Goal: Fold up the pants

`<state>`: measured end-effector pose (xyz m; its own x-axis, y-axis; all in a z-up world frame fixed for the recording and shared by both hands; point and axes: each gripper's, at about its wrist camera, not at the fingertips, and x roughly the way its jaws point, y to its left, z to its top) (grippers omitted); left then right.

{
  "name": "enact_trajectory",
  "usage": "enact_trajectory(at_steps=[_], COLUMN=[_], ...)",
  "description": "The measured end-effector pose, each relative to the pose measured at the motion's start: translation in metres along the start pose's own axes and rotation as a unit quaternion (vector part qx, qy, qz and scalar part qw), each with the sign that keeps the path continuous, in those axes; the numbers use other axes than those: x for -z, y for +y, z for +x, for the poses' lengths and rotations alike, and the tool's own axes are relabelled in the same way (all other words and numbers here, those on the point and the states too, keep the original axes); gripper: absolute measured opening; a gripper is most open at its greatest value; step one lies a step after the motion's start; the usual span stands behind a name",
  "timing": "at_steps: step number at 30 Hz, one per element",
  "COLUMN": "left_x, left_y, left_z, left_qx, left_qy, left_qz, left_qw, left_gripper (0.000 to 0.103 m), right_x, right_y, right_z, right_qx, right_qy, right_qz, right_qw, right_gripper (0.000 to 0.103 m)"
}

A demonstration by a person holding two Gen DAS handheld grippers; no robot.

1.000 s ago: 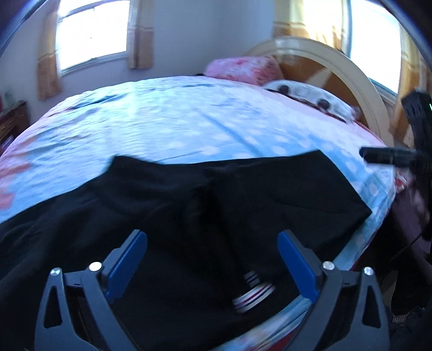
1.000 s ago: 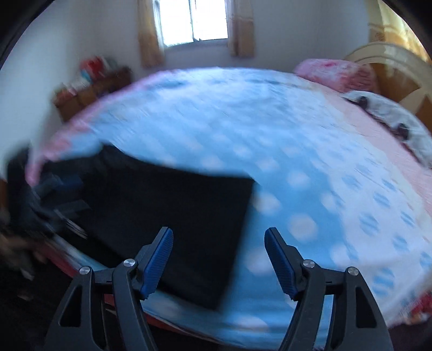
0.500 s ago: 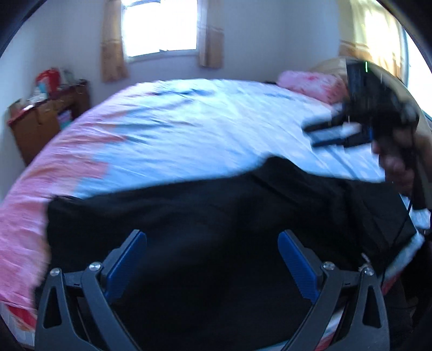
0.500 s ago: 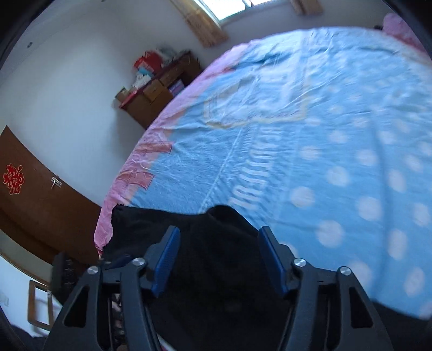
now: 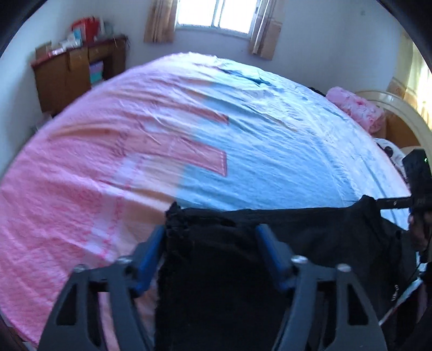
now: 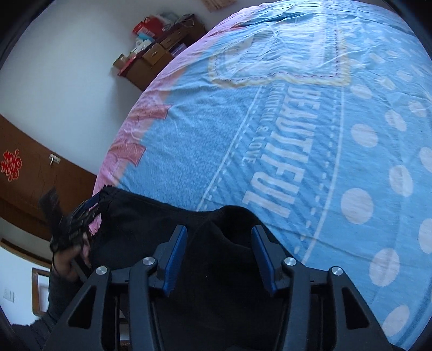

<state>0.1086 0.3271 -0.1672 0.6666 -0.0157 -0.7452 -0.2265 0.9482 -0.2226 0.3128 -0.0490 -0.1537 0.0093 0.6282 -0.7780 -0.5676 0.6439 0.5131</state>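
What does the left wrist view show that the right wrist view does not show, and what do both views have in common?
Only the left wrist view shows the window with curtains, the pink pillow and the curved headboard.

Only the right wrist view shows the printed word BEAUTIFUL on the bedsheet and the red ornament on a brown panel.

Both show the black pants on the bed, the wooden cabinet, and both grippers: the left gripper and right gripper are closing with black cloth between their jaws.

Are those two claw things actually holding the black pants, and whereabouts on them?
Both are closing on the black pants: the left gripper at one corner of the far edge, the right gripper at the other. A firm grip cannot be told.
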Motion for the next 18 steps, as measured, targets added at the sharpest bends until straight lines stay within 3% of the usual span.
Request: enact_trajectory(at_steps=[2, 4, 5, 6, 10, 13, 18], left_x=[-0.003, -0.007, -0.009, -0.012, -0.019, -0.014, -0.010], left_y=[-0.004, -0.016, -0.020, -0.020, -0.020, -0.010, -0.014], left_z=[0.004, 0.003, 0.002, -0.001, 0.012, 0.017, 0.003], left_qx=[0.016, 0.005, 0.002, 0.000, -0.012, -0.002, -0.004], left_qy=[0.000, -0.002, -0.005, -0.007, -0.004, -0.017, -0.021], left_qz=[0.003, 0.032, 0.042, 0.049, 0.077, 0.059, 0.072], left_qw=[0.9999, 0.9995, 0.9991, 0.9988, 0.9969, 0.9981, 0.9972], left_gripper=[0.037, 0.026, 0.024, 0.024, 0.024, 0.026, 0.032], right_x=[0.000, 0.000, 0.000, 0.001, -0.001, -0.002, -0.001], right_y=[-0.001, -0.001, -0.001, 0.000, 0.000, -0.007, -0.009], right_z=[0.003, 0.009, 0.010, 0.010, 0.005, 0.014, 0.007], right_qx=[0.000, -0.001, 0.001, 0.001, 0.017, 0.059, 0.059], right_qy=[0.006, 0.012, 0.013, 0.013, -0.015, -0.010, -0.013], right_qz=[-0.003, -0.006, -0.011, -0.016, -0.019, -0.016, -0.017], right_qw=[1.000, 1.000, 1.000, 1.000, 1.000, 0.998, 0.998], right_gripper=[0.046, 0.034, 0.016, 0.009, 0.006, 0.006, 0.007])
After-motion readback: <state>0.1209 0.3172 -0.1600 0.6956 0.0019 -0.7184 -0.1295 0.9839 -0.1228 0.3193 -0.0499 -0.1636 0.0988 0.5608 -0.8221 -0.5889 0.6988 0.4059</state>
